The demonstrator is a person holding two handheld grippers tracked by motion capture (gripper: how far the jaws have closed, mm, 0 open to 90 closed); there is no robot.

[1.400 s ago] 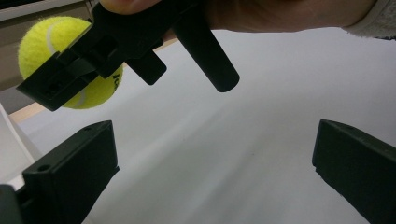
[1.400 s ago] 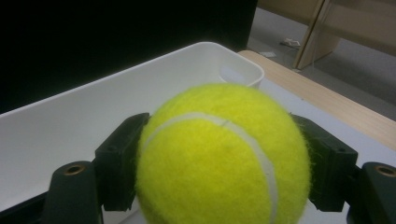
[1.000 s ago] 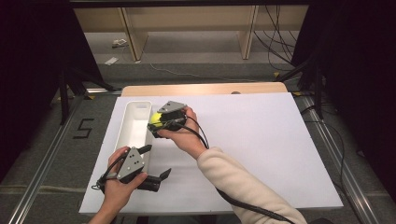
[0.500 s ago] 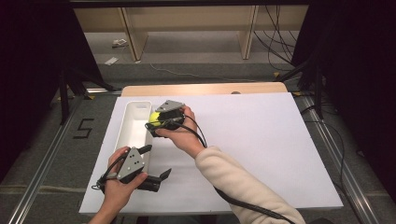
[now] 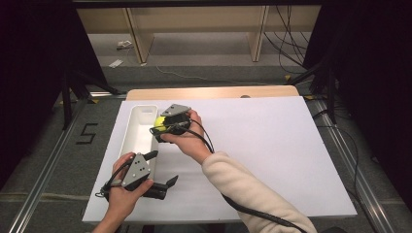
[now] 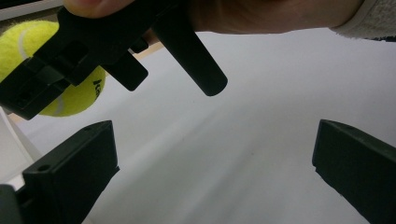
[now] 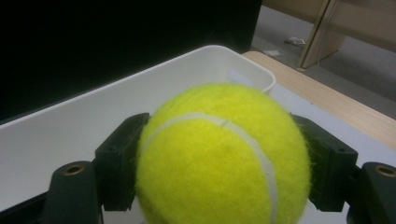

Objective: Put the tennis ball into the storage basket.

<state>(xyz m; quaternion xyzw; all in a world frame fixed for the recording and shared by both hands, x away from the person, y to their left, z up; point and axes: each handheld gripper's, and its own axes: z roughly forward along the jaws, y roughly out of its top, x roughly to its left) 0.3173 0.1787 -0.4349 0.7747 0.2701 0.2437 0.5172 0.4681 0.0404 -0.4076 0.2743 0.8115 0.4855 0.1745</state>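
Right gripper (image 5: 158,127): jaws closed on the ball (image 7: 223,156), one jaw on each side of it (right gripper view, frame centre). In the high view the ball (image 5: 160,121) sits left of centre, above the right rim of the white bin (image 5: 138,138). Left gripper (image 5: 163,170): jaws spread wide, holding nothing, lower left of the high view, beside the bin's near end on the white sheet (image 5: 272,145).

Black "5" (image 5: 87,133) — marked on the floor
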